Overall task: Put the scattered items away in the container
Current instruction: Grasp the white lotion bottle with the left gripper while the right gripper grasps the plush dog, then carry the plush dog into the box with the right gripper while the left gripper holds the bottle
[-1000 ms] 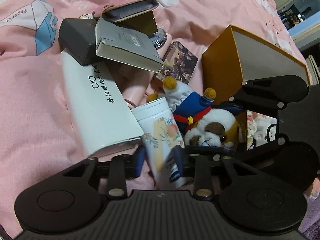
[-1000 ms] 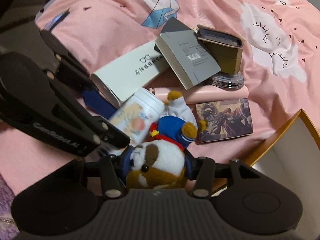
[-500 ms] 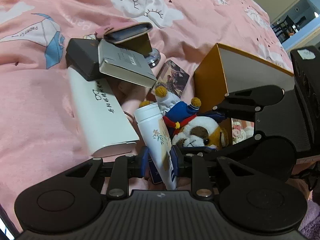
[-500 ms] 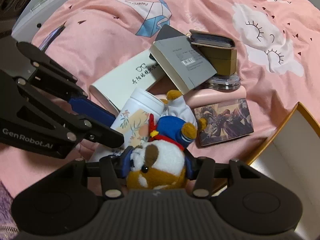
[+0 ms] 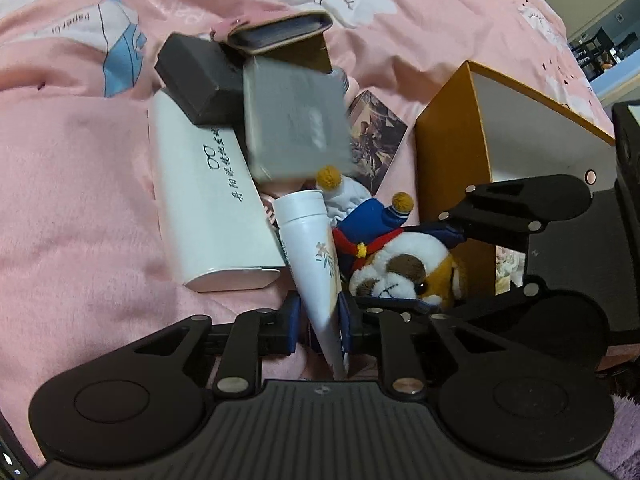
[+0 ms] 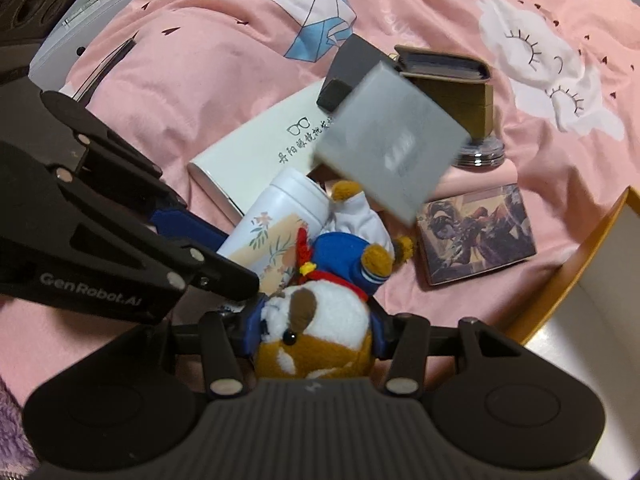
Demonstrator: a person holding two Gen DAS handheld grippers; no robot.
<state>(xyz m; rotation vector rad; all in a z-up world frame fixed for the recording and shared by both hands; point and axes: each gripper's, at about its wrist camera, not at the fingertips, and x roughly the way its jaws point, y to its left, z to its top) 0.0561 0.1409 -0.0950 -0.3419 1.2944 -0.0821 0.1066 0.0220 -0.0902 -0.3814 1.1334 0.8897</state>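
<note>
On the pink bedspread (image 5: 80, 200): scattered clutter.
Left gripper (image 5: 320, 322): jaws closing on white tube (image 5: 316, 256).
Right gripper (image 6: 314, 330): clamped on plush dog (image 6: 320, 320).
Container (image 5: 452, 168): orange box, 2 o'clock of dog.
Grey box (image 5: 296, 128): blurred, 12 o'clock of tube.

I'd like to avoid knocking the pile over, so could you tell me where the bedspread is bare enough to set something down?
Bare pink bedspread lies left of the white glasses case, and more lies beyond the card holder around the cloud prints. It is crowded from the grey box to the orange container, where both grippers work.
</note>
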